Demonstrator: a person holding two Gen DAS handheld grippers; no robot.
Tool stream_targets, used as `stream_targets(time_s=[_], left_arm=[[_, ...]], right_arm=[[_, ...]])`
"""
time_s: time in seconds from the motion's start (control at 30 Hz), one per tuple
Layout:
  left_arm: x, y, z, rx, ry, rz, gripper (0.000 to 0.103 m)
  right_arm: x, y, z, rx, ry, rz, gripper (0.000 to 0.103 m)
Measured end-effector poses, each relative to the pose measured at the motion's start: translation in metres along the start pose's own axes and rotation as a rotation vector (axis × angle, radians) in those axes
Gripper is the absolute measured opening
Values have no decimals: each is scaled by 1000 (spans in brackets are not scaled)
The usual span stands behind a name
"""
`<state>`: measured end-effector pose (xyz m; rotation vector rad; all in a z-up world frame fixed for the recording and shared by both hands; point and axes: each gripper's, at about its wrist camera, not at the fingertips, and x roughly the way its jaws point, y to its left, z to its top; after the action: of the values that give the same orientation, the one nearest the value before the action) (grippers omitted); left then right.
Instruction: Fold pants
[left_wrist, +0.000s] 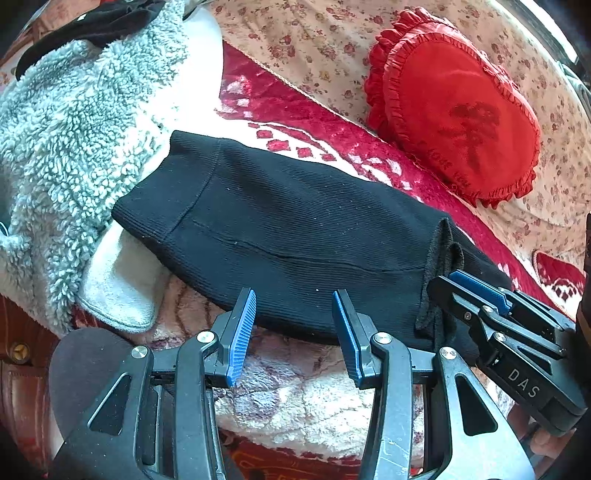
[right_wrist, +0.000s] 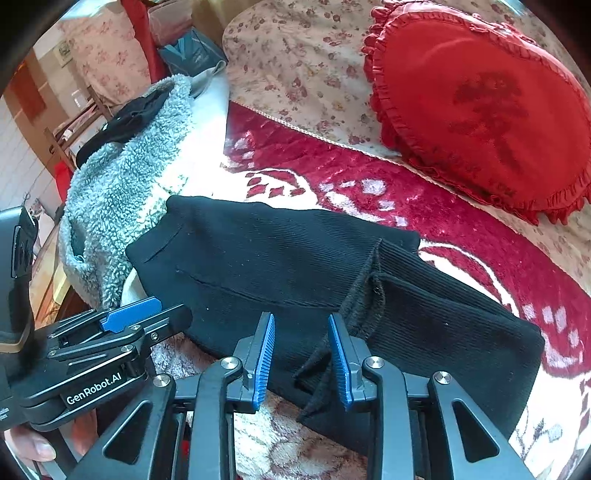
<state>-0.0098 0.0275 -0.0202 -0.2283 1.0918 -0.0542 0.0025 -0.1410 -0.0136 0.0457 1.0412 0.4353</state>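
Note:
The black ribbed pants (left_wrist: 280, 229) lie folded in a flat band across the red and white plush blanket (left_wrist: 295, 114), with the leg ends laid over the right part. In the right wrist view the pants (right_wrist: 266, 258) show the folded hem edge near my fingers. My left gripper (left_wrist: 295, 306) is open and empty at the near edge of the pants. My right gripper (right_wrist: 302, 332) is open, its jaws standing either side of the near hem edge without gripping it. The right gripper also shows in the left wrist view (left_wrist: 476, 291), and the left gripper in the right wrist view (right_wrist: 133, 314).
A grey fleece garment (left_wrist: 74, 147) with a black item (left_wrist: 92, 26) on top lies left of the pants. A red heart-shaped cushion (left_wrist: 458, 118) sits at the back right on a floral sheet (left_wrist: 314, 40). A wooden chair (right_wrist: 70, 129) stands far left.

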Motion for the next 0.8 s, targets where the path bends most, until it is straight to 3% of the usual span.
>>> stream_targets(time_s=[0.8], left_arm=[[-6, 55, 5, -168, 23, -30, 42]], right_arm=[[23, 18, 19, -43, 21, 11, 34]])
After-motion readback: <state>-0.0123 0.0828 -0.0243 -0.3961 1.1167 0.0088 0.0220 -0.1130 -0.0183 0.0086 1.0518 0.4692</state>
